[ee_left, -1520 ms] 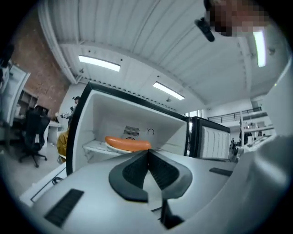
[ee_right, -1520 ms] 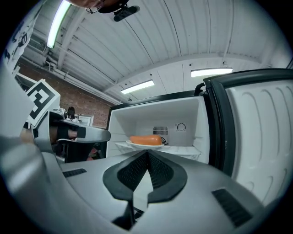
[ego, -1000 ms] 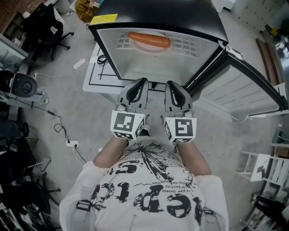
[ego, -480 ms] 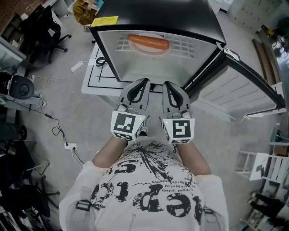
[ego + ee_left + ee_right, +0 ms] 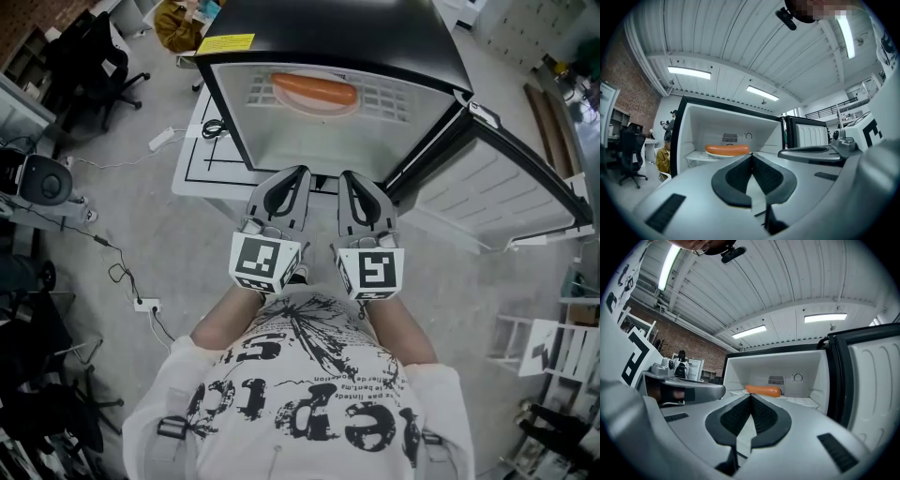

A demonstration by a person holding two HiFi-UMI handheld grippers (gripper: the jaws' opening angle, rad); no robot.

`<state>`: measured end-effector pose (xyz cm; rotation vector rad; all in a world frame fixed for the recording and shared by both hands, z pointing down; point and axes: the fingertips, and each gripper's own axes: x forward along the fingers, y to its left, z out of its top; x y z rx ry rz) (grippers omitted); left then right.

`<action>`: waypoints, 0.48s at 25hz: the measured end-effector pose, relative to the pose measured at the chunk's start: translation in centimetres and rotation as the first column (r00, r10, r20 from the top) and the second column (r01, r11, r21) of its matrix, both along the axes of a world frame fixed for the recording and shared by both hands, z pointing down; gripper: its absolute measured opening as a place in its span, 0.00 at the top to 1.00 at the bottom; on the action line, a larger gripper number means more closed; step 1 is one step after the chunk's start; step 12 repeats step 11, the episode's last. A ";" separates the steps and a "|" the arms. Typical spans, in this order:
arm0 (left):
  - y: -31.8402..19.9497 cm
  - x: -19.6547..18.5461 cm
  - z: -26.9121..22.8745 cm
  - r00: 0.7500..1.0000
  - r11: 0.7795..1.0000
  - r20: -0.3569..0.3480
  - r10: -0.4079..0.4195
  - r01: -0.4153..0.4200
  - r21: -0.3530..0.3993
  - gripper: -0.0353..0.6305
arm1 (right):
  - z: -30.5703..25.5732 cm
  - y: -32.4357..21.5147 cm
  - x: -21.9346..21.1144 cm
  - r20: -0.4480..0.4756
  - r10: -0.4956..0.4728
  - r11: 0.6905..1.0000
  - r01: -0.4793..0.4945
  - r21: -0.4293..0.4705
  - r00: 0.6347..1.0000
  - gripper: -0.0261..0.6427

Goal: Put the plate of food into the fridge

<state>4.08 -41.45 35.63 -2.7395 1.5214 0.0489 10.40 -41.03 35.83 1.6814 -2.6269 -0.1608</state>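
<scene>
Nothing has moved. Left gripper [image 5: 301, 172] and right gripper [image 5: 345, 175] sit shut, empty. One sausage [image 5: 314, 89], one plate [image 5: 717, 155], one fridge [image 5: 281, 141].

Sausage [image 5: 314, 88] on plate [image 5: 718, 155] inside fridge [image 5: 337, 33]

Left gripper [image 5: 298, 174]: jaws pressed together, nothing between them, held level. Right gripper [image 5: 345, 176]: likewise (just beside the left, tips pointing forward).
</scene>
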 end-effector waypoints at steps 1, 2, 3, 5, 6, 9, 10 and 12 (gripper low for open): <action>0.0 -0.1 -0.1 1.000 1.000 0.003 -0.004 0.004 0.007 0.94 | 0.0 0.0 0.0 0.001 0.000 1.000 0.000 0.000 1.000 0.96; 0.1 -0.2 -0.3 1.000 1.000 0.007 -0.006 0.006 0.015 0.94 | 0.0 0.1 -0.1 0.002 0.001 1.000 -0.001 0.000 1.000 0.96; 0.2 -0.3 -0.4 1.000 1.000 0.011 -0.008 0.008 0.021 0.94 | 0.1 0.1 -0.1 0.003 0.002 1.000 -0.002 0.000 1.000 0.96; 0.3 -0.4 -0.4 1.000 1.000 0.011 -0.007 0.007 0.024 0.94 | 0.1 0.2 -0.3 0.006 0.002 1.000 -0.002 0.001 1.000 0.96; 0.3 -0.5 -0.3 1.000 1.000 0.010 -0.006 0.005 0.021 0.94 | 0.0 0.1 -0.4 0.008 0.001 1.000 -0.001 0.002 1.000 0.96; 0.2 -0.6 0.1 1.000 1.000 0.013 0.007 -0.007 -0.002 0.94 | 0.0 0.1 -0.7 0.011 0.000 1.000 0.000 0.004 1.000 0.96; 0.2 -0.6 0.2 1.000 1.000 0.013 0.015 -0.015 -0.012 0.94 | 0.0 0.1 -0.8 0.012 -0.001 1.000 0.001 0.004 1.000 0.96; 0.3 -0.6 0.4 1.000 0.999 0.012 0.024 -0.023 -0.021 0.94 | 0.0 0.1 -0.9 0.012 -0.002 1.000 0.002 0.005 1.000 0.96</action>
